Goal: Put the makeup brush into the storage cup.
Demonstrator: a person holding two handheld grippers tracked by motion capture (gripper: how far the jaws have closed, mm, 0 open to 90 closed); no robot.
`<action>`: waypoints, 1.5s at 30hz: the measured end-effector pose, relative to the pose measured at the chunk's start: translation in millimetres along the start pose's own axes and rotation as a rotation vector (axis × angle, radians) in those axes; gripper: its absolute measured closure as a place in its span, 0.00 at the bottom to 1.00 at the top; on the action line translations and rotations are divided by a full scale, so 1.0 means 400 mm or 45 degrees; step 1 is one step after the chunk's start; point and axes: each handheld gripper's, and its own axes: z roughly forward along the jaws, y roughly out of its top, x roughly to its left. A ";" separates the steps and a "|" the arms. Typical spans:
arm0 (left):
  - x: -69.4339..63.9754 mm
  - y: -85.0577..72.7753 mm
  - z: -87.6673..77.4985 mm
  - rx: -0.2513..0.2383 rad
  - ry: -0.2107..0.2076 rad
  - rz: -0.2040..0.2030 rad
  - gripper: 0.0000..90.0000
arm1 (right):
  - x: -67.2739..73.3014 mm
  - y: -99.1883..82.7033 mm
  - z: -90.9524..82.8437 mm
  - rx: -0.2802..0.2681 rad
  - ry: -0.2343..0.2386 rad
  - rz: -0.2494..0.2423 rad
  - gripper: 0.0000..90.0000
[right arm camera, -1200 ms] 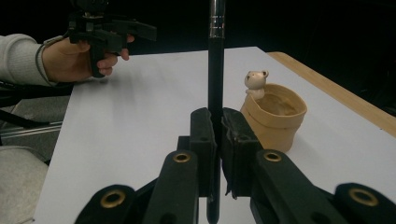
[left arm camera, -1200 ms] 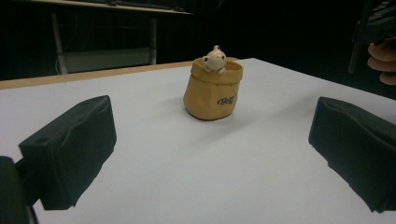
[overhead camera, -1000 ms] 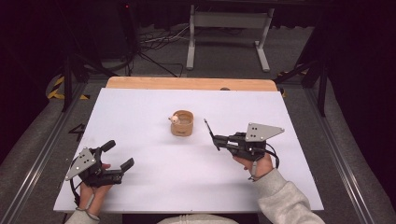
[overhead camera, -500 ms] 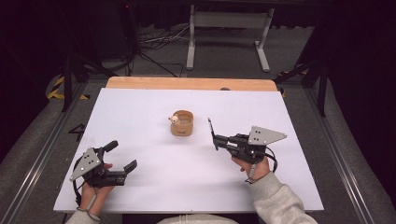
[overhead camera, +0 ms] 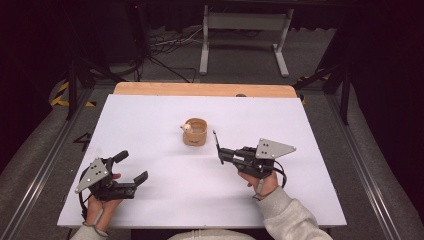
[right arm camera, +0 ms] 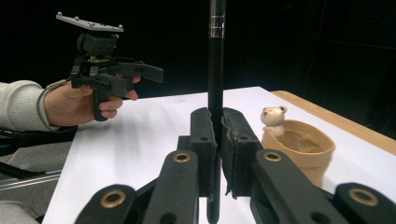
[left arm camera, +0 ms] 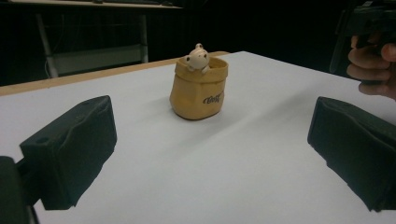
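Bench [overhead camera: 165, 200], large, rectangular, white-topped, with a strip of bare light wood along its far edge [overhead camera: 205, 90]. Dark floor beyond it, carrying a grey metal stand [overhead camera: 244, 30] and loose black cables [overhead camera: 165, 47].

Left gripper [overhead camera: 134, 169], black with a grey three-cornered plate, held in the person's left hand [overhead camera: 102, 205] low over the near left part of the bench. Jaws spread wide, nothing between them; in the left gripper view the two black pads [left arm camera: 70, 154] stand far apart at either side, with the pot seen in the gap, well ahead.

Right gripper [overhead camera: 220, 156], same build, held in the person's right hand [overhead camera: 260, 182] with a grey sleeve [overhead camera: 290, 220] behind it, over the near right part of the bench. Jaws pressed together on a thin black pen-like rod [overhead camera: 216, 142]; in the right gripper view the rod [right arm camera: 215, 60] rises straight up from between the pads, and a short end pokes out below them.

Small tan sack-shaped pot [overhead camera: 194, 132] with dark lettering on its side, standing upright near the bench's middle, just beyond and left of the rod's tip, apart from both grippers.

Tiny cream bear figure [overhead camera: 186, 127], peeking over the pot's rim on its left side in the high view.
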 end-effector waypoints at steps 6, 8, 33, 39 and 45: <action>-0.006 0.003 0.007 0.018 -0.026 -0.005 0.00 | 0.015 -0.018 0.024 0.021 0.025 0.009 0.93; -0.007 0.003 0.009 0.022 -0.032 -0.005 0.00 | 0.018 -0.021 0.028 0.017 0.030 0.012 0.93; -0.054 0.030 0.049 0.004 -0.113 0.017 0.01 | 0.059 -0.099 0.103 -0.025 0.105 0.050 0.93; -0.063 0.056 0.055 -0.021 -0.157 0.020 0.02 | 0.056 -0.099 0.100 -0.038 0.097 0.056 0.93; -0.076 0.086 0.075 -0.057 -0.211 0.023 0.03 | 0.056 -0.099 0.099 -0.042 0.091 0.061 0.93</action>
